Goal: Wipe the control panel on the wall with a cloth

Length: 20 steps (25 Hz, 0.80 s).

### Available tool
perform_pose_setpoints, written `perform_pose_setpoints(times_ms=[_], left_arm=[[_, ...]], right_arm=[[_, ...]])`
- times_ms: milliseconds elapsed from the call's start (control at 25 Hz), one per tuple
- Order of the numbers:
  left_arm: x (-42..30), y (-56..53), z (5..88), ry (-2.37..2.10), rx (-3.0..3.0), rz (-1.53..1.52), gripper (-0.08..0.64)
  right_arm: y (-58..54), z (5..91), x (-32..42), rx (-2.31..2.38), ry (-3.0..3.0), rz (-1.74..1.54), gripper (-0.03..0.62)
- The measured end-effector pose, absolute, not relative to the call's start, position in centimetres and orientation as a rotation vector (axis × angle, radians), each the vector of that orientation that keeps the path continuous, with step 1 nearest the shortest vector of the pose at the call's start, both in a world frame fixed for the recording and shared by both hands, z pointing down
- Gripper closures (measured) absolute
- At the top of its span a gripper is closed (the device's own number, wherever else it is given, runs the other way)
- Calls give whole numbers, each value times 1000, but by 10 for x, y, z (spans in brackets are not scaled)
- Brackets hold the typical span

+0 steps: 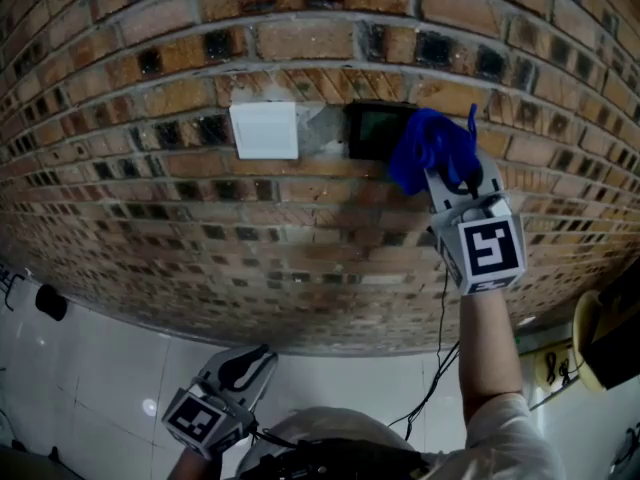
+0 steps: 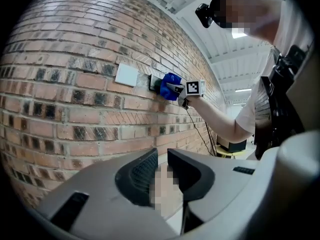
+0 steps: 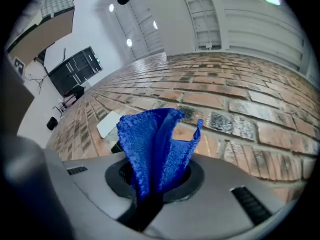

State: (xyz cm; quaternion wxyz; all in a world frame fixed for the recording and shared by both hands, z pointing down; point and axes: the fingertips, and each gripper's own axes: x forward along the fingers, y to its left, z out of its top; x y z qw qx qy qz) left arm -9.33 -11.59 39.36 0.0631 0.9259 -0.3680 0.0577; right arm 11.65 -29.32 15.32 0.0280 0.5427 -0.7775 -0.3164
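my right gripper (image 3: 155,180) jaws clamp the blue cloth (image 1: 425,148) at the control panel (image 1: 372,131) on the brick wall (image 1: 300,228), white plate (image 1: 264,130) beside; left gripper (image 2: 161,171) jaws slightly apart, empty.

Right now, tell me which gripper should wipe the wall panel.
The right gripper: it holds the blue cloth right at the dark panel. The left gripper hangs low, empty, well below it.

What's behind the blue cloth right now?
The dark control panel. Its left part shows; the blue cloth covers its right side, so that edge and the brick behind cannot be seen.
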Motion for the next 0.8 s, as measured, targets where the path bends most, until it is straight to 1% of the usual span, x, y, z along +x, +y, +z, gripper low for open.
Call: perform_pose_setpoints(times_ms=[80,240,400,560,680,800], left_arm=[[-89,-117,393,-1093,2807,178,509],[-83,-117,392,-1069,2818,187,509],[-82,-118,393,-1065,2823,192,509],[-85,-117,391,-1069,2823,190,509],[-90,-116,394,-1085,2811,195,509],[-94,-115,394,-1104,2809,196,509]], right_arm=[[-294,154,142,1730,-2344,-989,503],[-301,161,187,1841,-2306,-899,503],[-301,160,188,1848,-2336,-879,503],[-281,153,150,1781,-2407,-942,503],[-271,153,91,1613,-2500,-997,503],[-277,161,37,1465,-2563,-983,503]])
